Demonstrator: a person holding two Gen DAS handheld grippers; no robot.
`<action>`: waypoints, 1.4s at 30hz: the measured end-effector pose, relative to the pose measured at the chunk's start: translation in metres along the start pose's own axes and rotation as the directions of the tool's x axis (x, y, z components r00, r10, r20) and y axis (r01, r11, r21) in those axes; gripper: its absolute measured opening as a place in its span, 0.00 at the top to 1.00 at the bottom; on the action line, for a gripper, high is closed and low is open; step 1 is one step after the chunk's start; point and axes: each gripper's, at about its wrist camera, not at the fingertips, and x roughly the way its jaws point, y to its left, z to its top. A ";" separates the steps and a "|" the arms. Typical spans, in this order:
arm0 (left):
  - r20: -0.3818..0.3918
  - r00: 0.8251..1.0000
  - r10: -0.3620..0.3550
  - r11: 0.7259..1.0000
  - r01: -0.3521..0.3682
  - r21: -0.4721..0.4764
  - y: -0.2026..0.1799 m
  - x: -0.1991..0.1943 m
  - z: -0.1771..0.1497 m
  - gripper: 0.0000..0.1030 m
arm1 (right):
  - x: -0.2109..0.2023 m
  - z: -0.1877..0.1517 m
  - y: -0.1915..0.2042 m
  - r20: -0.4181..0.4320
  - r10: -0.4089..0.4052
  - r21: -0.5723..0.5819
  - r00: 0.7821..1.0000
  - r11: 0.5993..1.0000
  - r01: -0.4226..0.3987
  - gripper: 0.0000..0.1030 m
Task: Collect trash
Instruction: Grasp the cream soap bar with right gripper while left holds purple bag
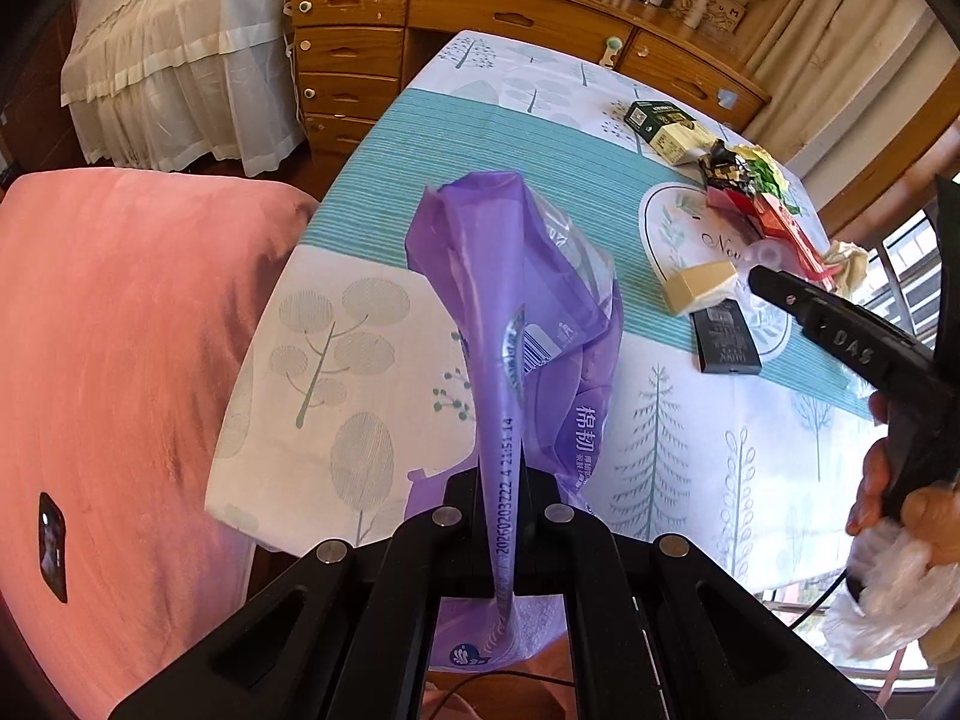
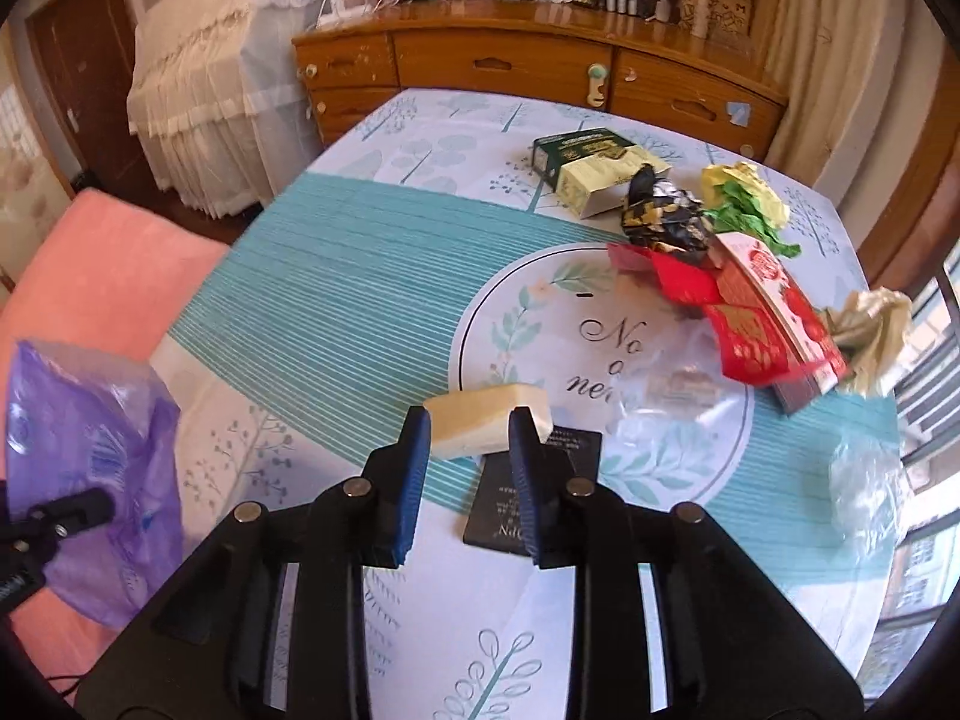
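Holding the purple plastic bag [image 1: 528, 324] pinched shut in the left gripper [image 1: 507, 516], keep its mouth up. The right gripper [image 2: 468, 438], jaws apart and empty, should straddle the cream box [image 2: 489, 417] squarely before closing.

Glossy purple plastic bag [image 1: 528, 324]; varnished wooden dresser [image 1: 456, 18]

Striped middle of the table [image 2: 336, 276] lies bare. Wrappers [image 2: 744, 300] crowd its right side; a cream box [image 2: 486, 420] and black box [image 2: 540, 492] sit ahead, seemingly touching.
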 end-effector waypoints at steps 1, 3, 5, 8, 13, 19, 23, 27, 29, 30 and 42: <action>0.000 1.000 -0.006 1.000 0.006 -0.006 0.002 0.000 -0.003 1.00 | -0.003 0.000 -0.003 -0.001 0.000 0.007 1.000 1.000 0.000 0.77; 0.002 1.000 -0.019 1.000 0.019 -0.023 0.006 0.000 -0.008 1.00 | -0.010 -0.004 -0.011 -0.017 -0.009 0.016 1.000 1.000 0.009 0.77; 0.006 1.000 -0.029 0.999 0.029 -0.035 0.008 -0.001 -0.012 1.00 | -0.013 -0.004 -0.019 -0.034 -0.015 0.028 0.999 0.999 0.016 0.76; 0.011 0.999 -0.030 0.999 0.030 -0.045 0.008 0.003 -0.014 1.00 | -0.009 -0.005 -0.023 -0.077 -0.005 0.016 0.997 1.000 0.007 0.59; 0.015 1.000 -0.024 0.997 0.025 -0.067 0.004 0.008 -0.010 1.00 | 0.015 0.002 -0.015 -0.093 -0.022 -0.056 0.995 0.998 0.016 0.45; -0.010 1.000 -0.005 0.994 0.004 -0.109 0.006 0.023 -0.007 1.00 | 0.056 0.015 0.002 -0.123 -0.009 -0.140 0.992 0.990 -0.008 0.37; -0.020 1.000 0.009 0.993 -0.012 -0.115 0.004 0.031 -0.004 1.00 | 0.081 0.016 0.008 -0.144 -0.036 -0.182 0.989 0.983 0.009 0.36; -0.023 1.000 0.016 0.993 -0.018 -0.114 0.002 0.036 -0.001 1.00 | 0.096 0.016 0.005 -0.151 -0.043 -0.181 0.988 0.983 0.015 0.36; -0.022 1.000 0.016 0.994 -0.018 -0.111 0.001 0.037 0.000 1.00 | 0.099 0.015 0.002 -0.151 -0.020 -0.171 0.988 0.985 -0.006 0.42; -0.019 1.000 0.015 0.994 -0.017 -0.109 0.001 0.037 0.000 1.00 | 0.099 0.015 0.002 -0.146 -0.019 -0.175 0.989 0.985 -0.007 0.43; 0.052 0.999 -0.015 0.999 0.017 -0.042 0.005 0.003 -0.019 1.00 | 0.040 -0.007 0.019 -0.058 -0.033 -0.163 0.998 0.986 0.024 0.44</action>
